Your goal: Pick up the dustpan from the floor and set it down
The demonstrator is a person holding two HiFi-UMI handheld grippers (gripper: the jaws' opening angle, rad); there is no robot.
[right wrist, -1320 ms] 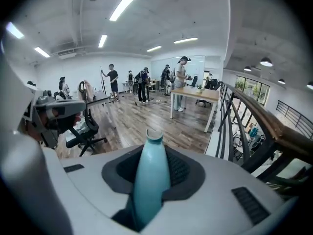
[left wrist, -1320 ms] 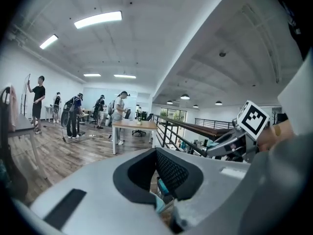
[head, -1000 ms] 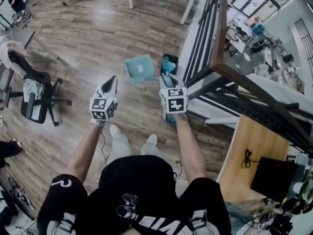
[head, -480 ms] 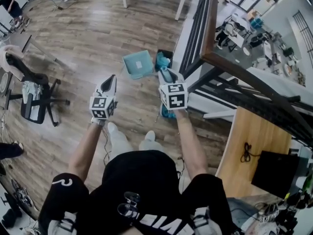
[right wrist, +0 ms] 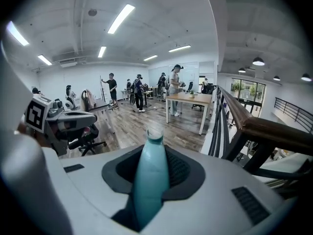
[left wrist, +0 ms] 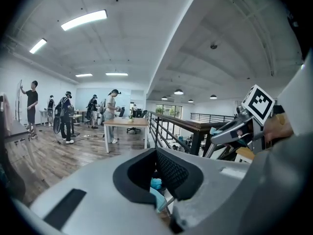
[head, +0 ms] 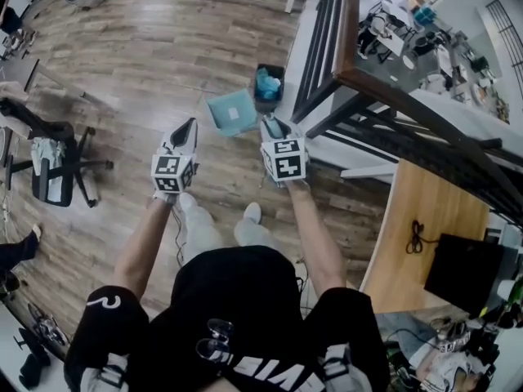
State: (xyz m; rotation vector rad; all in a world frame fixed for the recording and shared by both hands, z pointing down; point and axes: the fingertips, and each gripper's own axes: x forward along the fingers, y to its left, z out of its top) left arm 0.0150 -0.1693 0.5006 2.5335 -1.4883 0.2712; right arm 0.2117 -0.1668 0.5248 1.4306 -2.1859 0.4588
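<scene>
My right gripper (head: pixel 274 126) is shut on a teal dustpan handle (right wrist: pixel 149 173), which stands up between its pads with its hollow top end showing. A teal square dustpan pan (head: pixel 233 111) lies just ahead of both grippers, over the wooden floor; I cannot tell whether it rests there or hangs. The handle's lower part is hidden under the gripper. To the left, my left gripper (head: pixel 188 131) is level with the right one, its jaws (left wrist: pixel 159 180) slightly apart with nothing between them. Through that gap shows a bit of teal.
A black bin (head: pixel 267 84) with teal stuff in it stands beyond the pan, against a dark railing (head: pixel 343 47). An office chair (head: pixel 53 158) is at the left. A wooden desk (head: pixel 417 235) is at the right. Several people stand by a far table (left wrist: pixel 124 124).
Both grippers have moved forward and down a little. The bin now sits farther beyond the pan in the head view. The right gripper keeps its hold on the handle.
</scene>
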